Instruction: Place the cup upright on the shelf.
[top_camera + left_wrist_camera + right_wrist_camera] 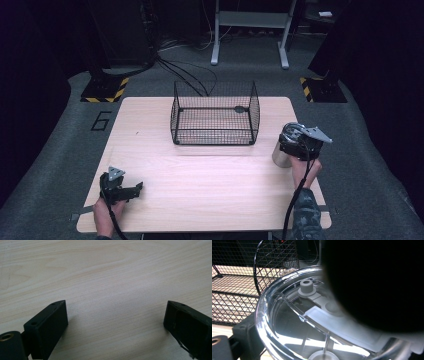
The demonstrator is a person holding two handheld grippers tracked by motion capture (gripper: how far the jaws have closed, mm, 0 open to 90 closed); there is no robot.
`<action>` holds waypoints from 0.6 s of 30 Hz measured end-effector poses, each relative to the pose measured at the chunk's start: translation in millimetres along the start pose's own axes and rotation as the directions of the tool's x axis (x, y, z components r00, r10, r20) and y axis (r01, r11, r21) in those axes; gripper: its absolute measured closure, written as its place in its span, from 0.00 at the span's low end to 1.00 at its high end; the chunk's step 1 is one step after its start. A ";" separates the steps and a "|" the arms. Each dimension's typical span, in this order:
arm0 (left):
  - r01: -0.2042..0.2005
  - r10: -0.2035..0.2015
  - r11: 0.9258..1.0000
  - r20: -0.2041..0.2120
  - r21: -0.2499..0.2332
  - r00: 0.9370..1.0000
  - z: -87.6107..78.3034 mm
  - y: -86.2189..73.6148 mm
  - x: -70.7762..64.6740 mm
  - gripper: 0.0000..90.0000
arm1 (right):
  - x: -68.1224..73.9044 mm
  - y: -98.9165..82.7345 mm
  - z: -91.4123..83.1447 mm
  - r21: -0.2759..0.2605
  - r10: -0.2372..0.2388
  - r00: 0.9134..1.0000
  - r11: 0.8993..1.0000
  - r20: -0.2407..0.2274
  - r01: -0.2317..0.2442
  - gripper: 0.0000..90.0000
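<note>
The right gripper (294, 141) clasps a metal cup (281, 154) with a clear lid (294, 315), jaws set around its top. The cup stands at the right side of the table (200, 200), near the wire basket (215, 114) but apart from it. The left gripper (131, 190) rests low at the table's near left, jaws spread wide over bare wood, grasping nothing.

A clear plastic lid with a round rim (265, 315) takes up the lower centre of the frame, a grey stopper tab (306, 287) on top of it. A black wire mesh basket (234, 285) stands at upper left. A dark blurred shape (374, 282) covers the upper right.
</note>
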State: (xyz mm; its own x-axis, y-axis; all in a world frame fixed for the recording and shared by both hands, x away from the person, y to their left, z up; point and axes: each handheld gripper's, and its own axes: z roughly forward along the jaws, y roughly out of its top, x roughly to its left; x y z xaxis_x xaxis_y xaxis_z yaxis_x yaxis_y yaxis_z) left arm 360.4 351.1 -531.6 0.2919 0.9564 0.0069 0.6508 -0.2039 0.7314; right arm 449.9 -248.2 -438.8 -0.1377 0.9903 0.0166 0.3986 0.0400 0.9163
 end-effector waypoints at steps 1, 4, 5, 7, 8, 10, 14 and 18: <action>0.000 0.000 1.000 0.000 0.000 1.000 0.0 0.0 0.0 0.06 | -0.2 0.0 0.0 -0.001 0.001 1.000 1.000 0.001 -0.001 0.04; 0.000 0.000 1.000 0.000 0.000 1.000 0.0 0.0 0.0 0.06 | -0.3 0.2 0.2 0.000 0.001 1.000 1.000 -0.001 -0.001 0.04; -0.001 0.001 1.000 0.000 0.000 1.000 0.0 0.0 0.0 0.06 | -0.3 0.3 0.1 0.000 0.001 1.000 1.000 -0.003 -0.001 0.04; 0.000 0.000 1.000 0.000 0.000 1.000 0.0 0.0 0.0 0.06 | -0.6 0.4 0.0 0.001 -0.001 1.000 1.000 -0.001 0.001 0.04; 0.000 0.000 1.000 0.000 0.000 1.000 0.0 0.0 0.0 0.06 | -0.6 0.4 0.0 0.001 -0.001 1.000 1.000 -0.001 0.001 0.04; -0.001 0.001 1.000 0.000 0.000 1.000 0.0 0.0 0.1 0.06 | -0.7 0.5 -0.2 0.002 -0.005 1.000 1.000 -0.002 0.005 0.04; -0.001 0.001 1.000 0.000 0.001 1.000 0.0 0.0 0.1 0.06 | -0.5 2.2 -2.9 -0.003 -0.011 1.000 1.000 -0.008 0.011 0.04; -0.001 0.001 1.000 0.000 0.001 1.000 0.0 0.0 0.1 0.06 | 0.5 4.3 -6.0 -0.004 -0.015 1.000 1.000 -0.011 0.015 0.04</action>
State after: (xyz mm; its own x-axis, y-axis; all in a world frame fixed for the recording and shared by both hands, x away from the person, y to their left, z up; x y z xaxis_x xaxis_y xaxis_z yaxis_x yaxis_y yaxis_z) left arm 360.4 351.2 -531.6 0.2925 0.9562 0.0071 0.6511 -0.2046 0.7309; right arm 446.1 -248.3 -432.4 -0.1541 0.9880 0.0072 0.3928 0.0546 0.9180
